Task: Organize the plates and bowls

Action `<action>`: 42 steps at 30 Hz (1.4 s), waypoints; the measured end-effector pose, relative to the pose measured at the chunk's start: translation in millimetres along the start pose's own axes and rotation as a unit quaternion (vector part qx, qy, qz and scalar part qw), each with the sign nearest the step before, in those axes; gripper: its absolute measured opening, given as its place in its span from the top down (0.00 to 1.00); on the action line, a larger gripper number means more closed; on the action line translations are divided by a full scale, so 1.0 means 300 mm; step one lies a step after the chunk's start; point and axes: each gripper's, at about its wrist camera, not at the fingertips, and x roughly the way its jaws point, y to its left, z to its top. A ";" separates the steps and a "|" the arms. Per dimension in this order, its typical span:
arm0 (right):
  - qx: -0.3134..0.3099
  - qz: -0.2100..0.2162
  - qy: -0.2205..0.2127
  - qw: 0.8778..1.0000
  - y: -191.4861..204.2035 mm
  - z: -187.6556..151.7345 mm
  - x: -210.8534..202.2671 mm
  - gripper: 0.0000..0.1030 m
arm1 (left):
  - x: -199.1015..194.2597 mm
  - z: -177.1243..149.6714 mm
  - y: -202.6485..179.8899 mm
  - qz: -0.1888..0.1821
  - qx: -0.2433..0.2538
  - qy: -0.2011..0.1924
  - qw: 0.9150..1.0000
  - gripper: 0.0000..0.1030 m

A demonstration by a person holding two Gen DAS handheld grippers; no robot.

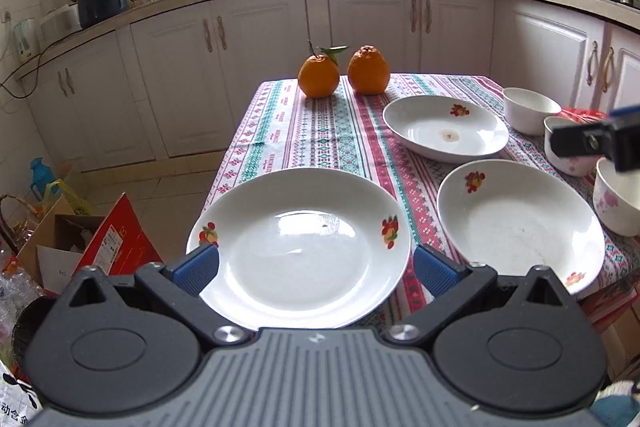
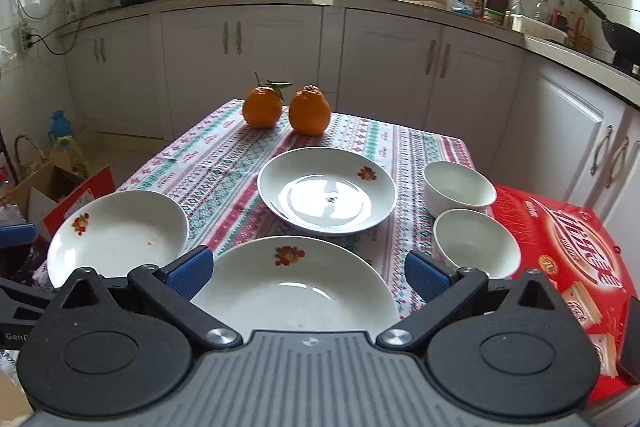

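The left tongs [image 1: 316, 263] stand apart, their blue pads [image 1: 198, 263] on either side of the near left plate [image 1: 300, 247], which lies at the tabletop's [image 1: 320, 131] left front edge; whether the pads touch its rim I cannot tell. The right tongs [image 2: 306, 273] are also apart, flanking the near right plate [image 2: 296, 291]. A third plate [image 2: 328, 191] lies beyond, mid-tabletop. Two white bowls [image 2: 458, 187] [image 2: 476, 243] sit near each other along the right edge, just right of the right tongs. Two oranges [image 2: 286, 109] stand at the far end.
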 end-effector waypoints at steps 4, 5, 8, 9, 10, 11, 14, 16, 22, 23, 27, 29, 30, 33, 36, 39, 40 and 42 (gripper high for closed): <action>-0.005 0.042 0.013 0.999 0.013 0.029 0.067 0.00 | 0.013 -0.040 0.050 -0.032 0.009 0.008 0.999 0.01; -0.008 0.052 0.017 0.998 0.020 0.032 0.084 0.00 | 0.020 -0.051 0.062 -0.035 0.009 0.012 0.999 0.01; -0.016 0.079 0.031 0.996 0.041 0.038 0.132 0.00 | 0.054 -0.082 0.094 -0.040 0.009 0.031 0.999 0.01; -0.018 0.086 0.037 0.995 0.051 0.041 0.150 0.00 | 0.065 -0.089 0.103 -0.044 0.009 0.036 0.998 0.01; -0.020 0.095 0.043 0.994 0.061 0.044 0.169 0.00 | 0.075 -0.096 0.112 -0.049 0.009 0.041 0.998 0.01; -0.022 0.103 0.049 0.993 0.069 0.046 0.186 0.00 | 0.084 -0.104 0.119 -0.053 0.010 0.045 0.998 0.01; -0.030 0.127 0.067 0.989 0.100 0.056 0.232 0.00 | 0.107 -0.115 0.134 -0.061 0.016 0.050 0.997 0.01; -0.039 0.142 0.076 0.986 0.123 0.063 0.261 0.00 | 0.128 -0.117 0.145 -0.065 0.016 0.057 0.996 0.01; -0.061 0.185 0.101 0.976 0.184 0.095 0.350 0.00 | 0.180 -0.117 0.159 -0.071 0.033 0.073 0.994 0.00; -0.066 0.189 0.104 0.974 0.193 0.101 0.364 0.00 | 0.185 -0.117 0.165 -0.078 0.031 0.072 0.994 0.00; -0.082 0.205 0.120 0.968 0.226 0.121 0.432 0.00 | 0.198 -0.118 0.179 -0.100 0.028 0.072 0.992 0.00; -0.090 0.218 0.129 0.963 0.244 0.133 0.471 0.00 | 0.202 -0.119 0.183 -0.108 0.033 0.066 0.991 0.00; -0.093 0.226 0.133 0.960 0.252 0.138 0.489 0.00 | 0.206 -0.115 0.182 -0.111 0.035 0.068 0.991 0.00; -0.098 0.250 0.151 0.951 0.272 0.152 0.558 0.00 | 0.208 -0.113 0.184 -0.117 0.040 0.069 0.990 0.00; -0.103 0.271 0.173 0.941 0.293 0.160 0.625 0.00 | 0.205 -0.115 0.186 -0.119 0.042 0.069 0.990 0.00; -0.098 0.298 0.192 0.930 0.309 0.172 0.679 0.00 | 0.207 -0.113 0.189 -0.125 0.046 0.068 0.989 0.00; -0.096 0.304 0.197 0.927 0.314 0.176 0.693 0.00 | 0.208 -0.112 0.192 -0.127 0.048 0.069 0.988 0.00; -0.100 0.318 0.203 0.921 0.328 0.182 0.713 0.00 | 0.207 -0.114 0.195 -0.130 0.050 0.066 0.988 0.00</action>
